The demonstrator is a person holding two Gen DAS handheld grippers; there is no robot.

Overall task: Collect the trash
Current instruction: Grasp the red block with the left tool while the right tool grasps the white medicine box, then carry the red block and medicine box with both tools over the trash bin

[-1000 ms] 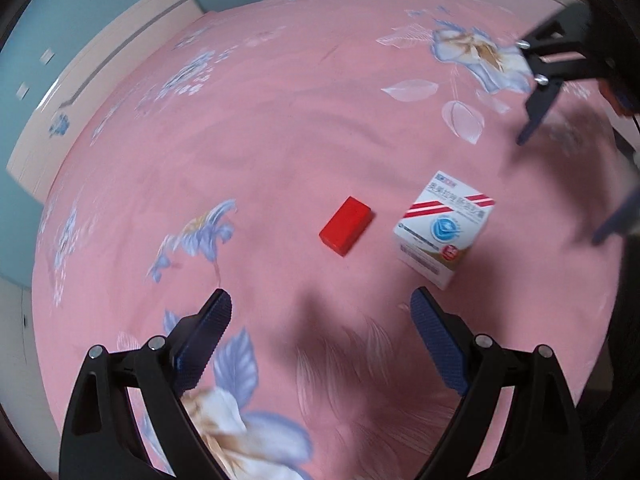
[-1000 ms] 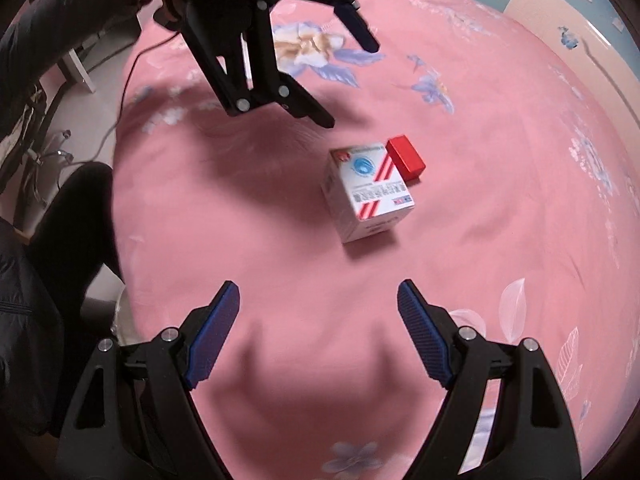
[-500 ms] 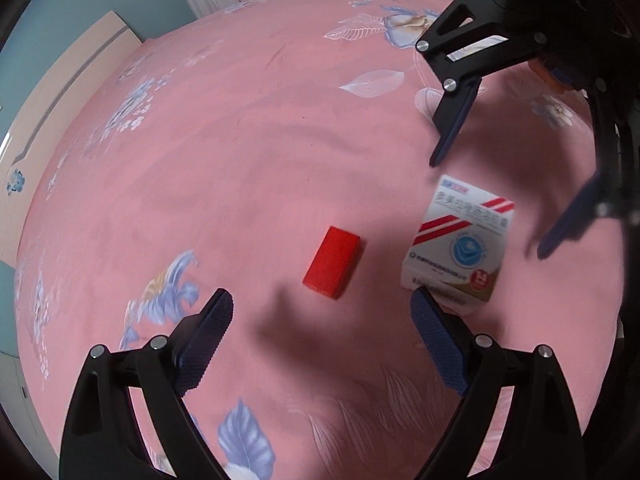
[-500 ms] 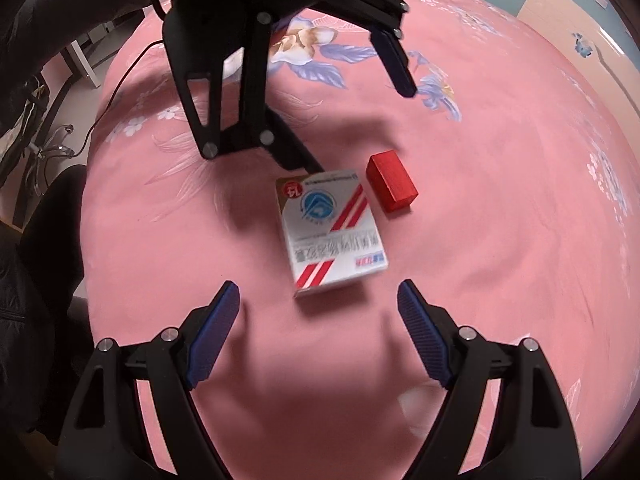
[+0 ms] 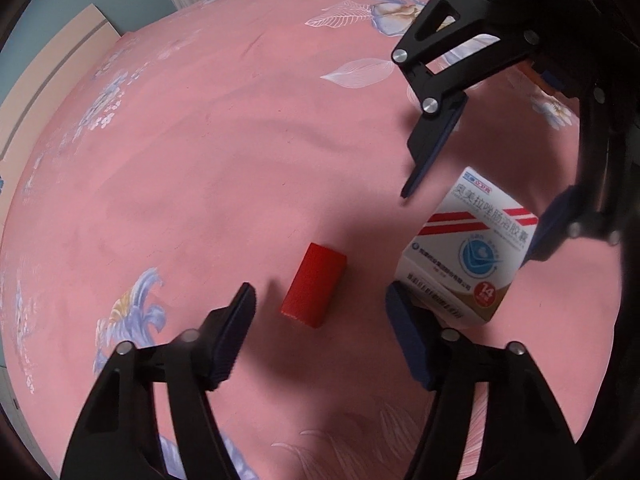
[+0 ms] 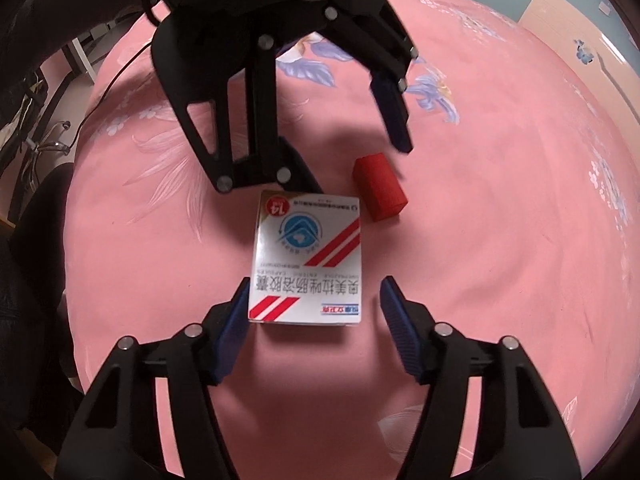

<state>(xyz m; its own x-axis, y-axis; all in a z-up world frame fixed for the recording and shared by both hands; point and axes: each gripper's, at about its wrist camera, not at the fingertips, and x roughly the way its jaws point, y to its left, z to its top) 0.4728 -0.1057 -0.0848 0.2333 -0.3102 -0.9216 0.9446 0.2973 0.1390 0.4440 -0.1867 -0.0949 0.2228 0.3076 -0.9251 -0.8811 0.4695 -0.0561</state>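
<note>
Right wrist view: both grippers spread over two boxes

The right gripper (image 6: 314,320) has its fingers wide open around the near end of the white medicine box (image 6: 308,260) on the pink bedspread (image 6: 500,240). The left gripper (image 5: 320,320), fingers wide apart and empty, straddles the red box (image 5: 314,284) lying just left of it

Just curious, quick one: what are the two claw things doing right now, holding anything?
Left gripper: open, holding nothing, around the small red rectangular block.
Right gripper: open, holding nothing, astride the white cardboard medicine box.
</note>
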